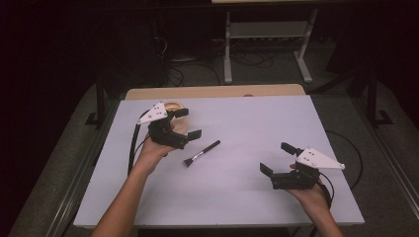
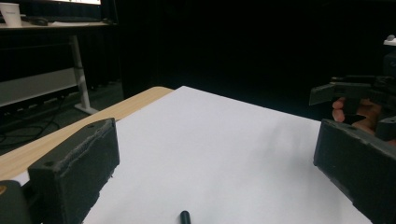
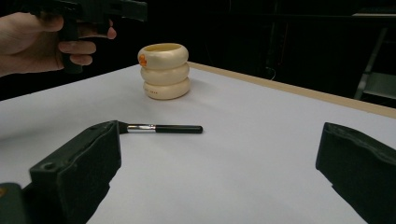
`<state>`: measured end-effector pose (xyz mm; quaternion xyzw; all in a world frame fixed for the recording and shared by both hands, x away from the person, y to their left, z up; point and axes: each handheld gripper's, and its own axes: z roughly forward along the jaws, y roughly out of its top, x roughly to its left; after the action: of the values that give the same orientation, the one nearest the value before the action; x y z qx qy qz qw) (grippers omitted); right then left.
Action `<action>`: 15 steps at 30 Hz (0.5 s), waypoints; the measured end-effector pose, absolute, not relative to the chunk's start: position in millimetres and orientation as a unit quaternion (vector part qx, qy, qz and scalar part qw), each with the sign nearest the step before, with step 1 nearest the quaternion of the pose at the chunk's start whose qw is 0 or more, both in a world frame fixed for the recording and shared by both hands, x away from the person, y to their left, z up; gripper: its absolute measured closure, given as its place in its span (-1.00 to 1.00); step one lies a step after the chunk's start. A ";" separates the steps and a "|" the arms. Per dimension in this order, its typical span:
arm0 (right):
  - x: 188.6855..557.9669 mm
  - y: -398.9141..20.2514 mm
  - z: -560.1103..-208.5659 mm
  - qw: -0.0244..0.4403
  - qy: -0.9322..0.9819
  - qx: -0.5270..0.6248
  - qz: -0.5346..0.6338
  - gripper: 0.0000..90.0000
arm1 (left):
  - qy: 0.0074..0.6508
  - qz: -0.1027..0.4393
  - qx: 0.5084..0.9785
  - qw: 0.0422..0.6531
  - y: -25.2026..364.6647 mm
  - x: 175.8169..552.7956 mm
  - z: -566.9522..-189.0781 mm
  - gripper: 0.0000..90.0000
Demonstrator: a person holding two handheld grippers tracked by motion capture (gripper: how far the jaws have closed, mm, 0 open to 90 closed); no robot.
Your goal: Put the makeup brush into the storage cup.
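A small makeup brush (image 1: 201, 153) with a black handle and metal ferrule lies on the white table top (image 1: 237, 123), between my two hands. A cream ribbed holder (image 3: 164, 71), like three stacked rings, stands upright at the far left (image 1: 174, 105), half hidden behind my left gripper (image 1: 188, 123). That gripper hovers open just left of the brush, whose handle tip (image 2: 185, 217) shows low between its jaws. My right gripper (image 1: 277, 158) is open at the near right, empty, and faces the brush (image 3: 163, 128) and the holder.
The white top ends in a wooden strip (image 1: 212, 91) at the far edge. Beyond stand a grey desk frame (image 1: 267, 44) and floor cables. A white cup (image 2: 10, 14) sits on a far desk. My right gripper (image 2: 355, 91) shows far off in the left gripper view.
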<state>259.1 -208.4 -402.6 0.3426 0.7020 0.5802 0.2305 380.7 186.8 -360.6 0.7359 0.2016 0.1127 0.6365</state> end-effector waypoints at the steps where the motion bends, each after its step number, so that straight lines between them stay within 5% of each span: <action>1: 259.2 -208.3 -402.9 0.228 0.700 0.345 0.582 -1.00 | 0.202 0.113 0.737 0.635 186.0 382.0 -361.0 -1.00; 15: 260.7 -209.4 -407.0 0.225 0.698 0.347 0.585 -1.00 | 0.198 0.112 0.748 0.623 173.0 397.1 -369.1 -1.00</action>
<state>260.7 -209.4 -407.0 0.3466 0.6979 0.5847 0.2255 397.1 173.0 -369.1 0.7482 0.1985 0.1123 0.6231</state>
